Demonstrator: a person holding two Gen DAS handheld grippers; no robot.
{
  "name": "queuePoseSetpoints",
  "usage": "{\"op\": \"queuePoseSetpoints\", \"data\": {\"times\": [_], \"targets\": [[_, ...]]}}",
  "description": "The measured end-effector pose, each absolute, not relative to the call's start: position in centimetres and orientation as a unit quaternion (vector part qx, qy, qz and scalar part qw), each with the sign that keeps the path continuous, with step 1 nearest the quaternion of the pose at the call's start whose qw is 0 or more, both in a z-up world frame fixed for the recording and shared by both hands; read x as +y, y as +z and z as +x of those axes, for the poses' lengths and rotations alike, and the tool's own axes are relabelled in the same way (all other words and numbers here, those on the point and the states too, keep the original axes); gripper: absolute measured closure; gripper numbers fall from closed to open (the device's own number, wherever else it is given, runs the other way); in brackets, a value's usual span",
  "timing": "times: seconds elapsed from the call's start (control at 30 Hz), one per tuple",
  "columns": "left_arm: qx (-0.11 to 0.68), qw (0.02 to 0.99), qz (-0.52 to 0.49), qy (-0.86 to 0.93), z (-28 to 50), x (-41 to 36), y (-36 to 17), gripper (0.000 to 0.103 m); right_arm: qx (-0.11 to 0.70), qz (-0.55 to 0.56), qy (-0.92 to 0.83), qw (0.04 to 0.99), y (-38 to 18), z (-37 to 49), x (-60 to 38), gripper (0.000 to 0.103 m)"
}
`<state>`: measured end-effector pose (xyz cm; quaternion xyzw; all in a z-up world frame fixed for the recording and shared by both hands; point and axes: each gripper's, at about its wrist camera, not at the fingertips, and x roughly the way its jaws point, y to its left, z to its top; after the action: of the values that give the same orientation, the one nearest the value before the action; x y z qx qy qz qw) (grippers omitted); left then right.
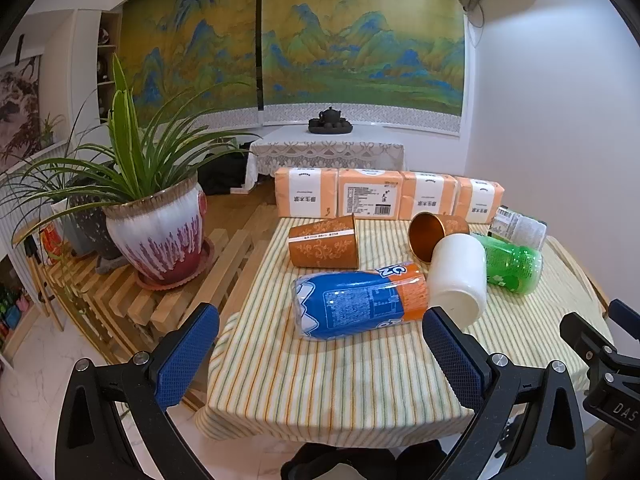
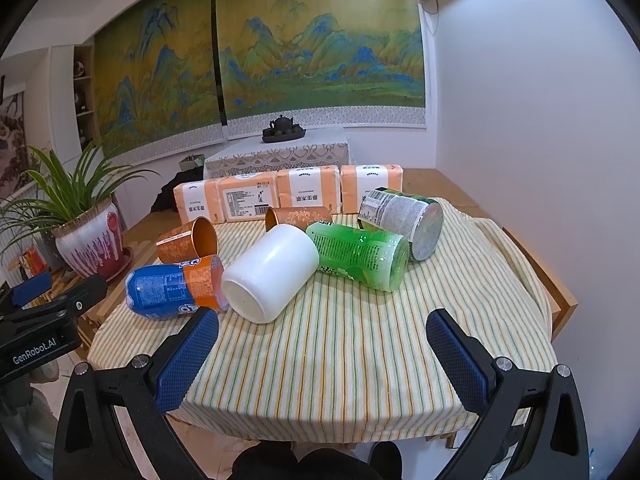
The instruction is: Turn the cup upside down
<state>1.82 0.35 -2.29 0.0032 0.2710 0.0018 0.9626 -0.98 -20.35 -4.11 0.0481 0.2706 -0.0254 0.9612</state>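
Several cups lie on their sides on the striped tablecloth (image 1: 340, 384) (image 2: 360, 352). A white cup (image 1: 458, 278) (image 2: 270, 274) lies in the middle, its base toward me. Two orange patterned cups (image 1: 324, 242) (image 1: 434, 236) (image 2: 188, 242) (image 2: 298, 216) lie behind it. A blue and orange cup (image 1: 360, 300) (image 2: 174, 288), a green one (image 1: 512, 262) (image 2: 360, 256) and a grey-labelled one (image 1: 518, 226) (image 2: 402, 220) lie around it. My left gripper (image 1: 320, 344) is open and empty before the blue cup. My right gripper (image 2: 322, 344) is open and empty before the white cup.
Orange tissue packs (image 1: 384, 196) (image 2: 288, 194) line the table's far edge. A potted plant (image 1: 160, 232) (image 2: 86, 240) stands on a slatted wooden bench at the left. A white wall is close on the right. A tea set (image 1: 330, 122) sits on a far table.
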Motion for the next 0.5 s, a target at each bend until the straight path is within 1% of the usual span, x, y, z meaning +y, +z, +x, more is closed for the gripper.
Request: {"op": "queuePoseSetpoints", "data": {"times": [0.5], "targets": [[0.294,0.955,-0.005,0.022,3.7,3.6,-3.6,0.000,0.287,0.043,-0.019,0.957,-4.8,0.3,-19.9,0.001]]}}
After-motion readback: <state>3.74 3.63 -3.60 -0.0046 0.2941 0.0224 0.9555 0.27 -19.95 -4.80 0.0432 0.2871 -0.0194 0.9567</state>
